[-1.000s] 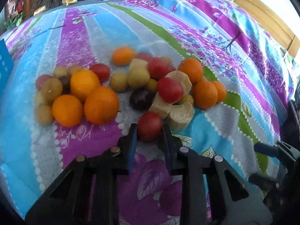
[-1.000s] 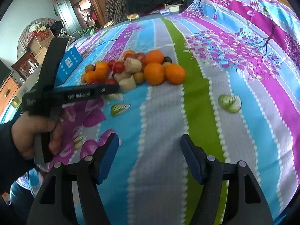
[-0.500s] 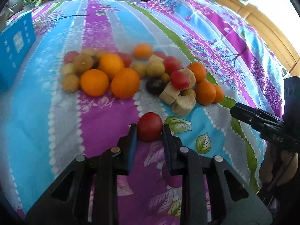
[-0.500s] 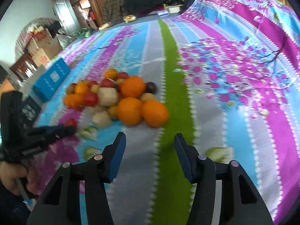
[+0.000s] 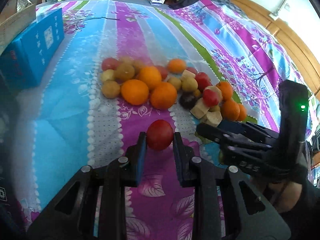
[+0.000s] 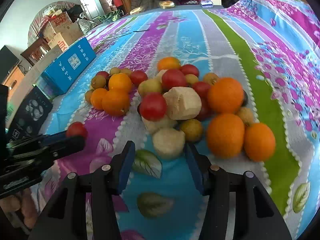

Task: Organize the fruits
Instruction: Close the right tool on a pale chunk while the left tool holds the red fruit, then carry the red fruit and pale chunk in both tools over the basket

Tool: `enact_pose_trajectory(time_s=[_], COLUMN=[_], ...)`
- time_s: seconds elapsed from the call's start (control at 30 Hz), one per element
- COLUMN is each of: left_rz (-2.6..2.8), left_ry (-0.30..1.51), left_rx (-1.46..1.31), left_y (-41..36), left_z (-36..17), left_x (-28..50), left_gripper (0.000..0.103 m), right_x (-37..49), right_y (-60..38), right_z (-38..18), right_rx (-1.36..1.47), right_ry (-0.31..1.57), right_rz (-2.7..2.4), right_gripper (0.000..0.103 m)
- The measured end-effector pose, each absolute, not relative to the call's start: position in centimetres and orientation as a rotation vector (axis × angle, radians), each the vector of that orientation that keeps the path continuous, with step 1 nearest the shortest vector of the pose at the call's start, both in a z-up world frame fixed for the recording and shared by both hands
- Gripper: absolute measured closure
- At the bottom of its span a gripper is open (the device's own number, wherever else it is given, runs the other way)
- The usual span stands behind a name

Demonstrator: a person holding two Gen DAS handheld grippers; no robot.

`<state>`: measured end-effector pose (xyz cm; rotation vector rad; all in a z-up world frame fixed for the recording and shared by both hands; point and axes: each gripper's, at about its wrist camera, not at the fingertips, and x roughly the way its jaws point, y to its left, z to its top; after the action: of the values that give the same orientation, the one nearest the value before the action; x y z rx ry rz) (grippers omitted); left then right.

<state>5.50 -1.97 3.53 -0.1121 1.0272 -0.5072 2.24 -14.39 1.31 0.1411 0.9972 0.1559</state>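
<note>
The left gripper point(image 5: 160, 143) had its fingers clenched on a small red fruit point(image 5: 159, 137), held clear of the heap on the striped, flowered bedspread point(image 5: 60, 120), while the right gripper point(image 6: 159, 156) was closing its fingers around a pale peeled chunk point(image 6: 168, 142) at the near edge of the fruit pile point(image 6: 180, 100), not yet visibly pressing it. The red fruit looked light, smooth and easily bruised, best pinched gently across its widest part, and the chunk seemed firmer, perhaps slick on its cut faces. A blue box point(image 6: 70, 64) beside the pile carried white characters too small for me to read.
</note>
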Motion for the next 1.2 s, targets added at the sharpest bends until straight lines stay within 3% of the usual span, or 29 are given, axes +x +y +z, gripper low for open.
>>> enact_pose_trajectory(time_s=[0.03,0.07,0.3,0.77,1.2], left_rz=[-0.506,-0.503,-0.448,-0.257,-0.139], left_ry=[1.026,1.024,0.997,0.786,0.702], left_rx=[-0.113,-0.115,-0.089,-0.07,-0.119], left_y=[-1.9,-1.9,-1.1,4.2,10.6], left_z=[3.6,3.8,6.1,16.9,21.7], left_x=[5.4,5.3,4.5,0.9,-2.3], left_gripper=[0.076,0.076,0.076,0.076,0.076], right_x=[2.4,2.4,0.1,-3.4,-5.1], right_y=[-14.2,-14.4,-15.1,-10.4,-5.3], right_z=[1.2,1.2,3.3,15.7,23.6], right_rx=[0.116,0.112,0.154,0.045,-0.011], right_ry=[0.994,0.992,0.984,0.807,0.704], right_rz=[0.13,0.111,0.087,0.1,0.159], right_gripper=[0.065,0.067,0.067,0.067,0.067])
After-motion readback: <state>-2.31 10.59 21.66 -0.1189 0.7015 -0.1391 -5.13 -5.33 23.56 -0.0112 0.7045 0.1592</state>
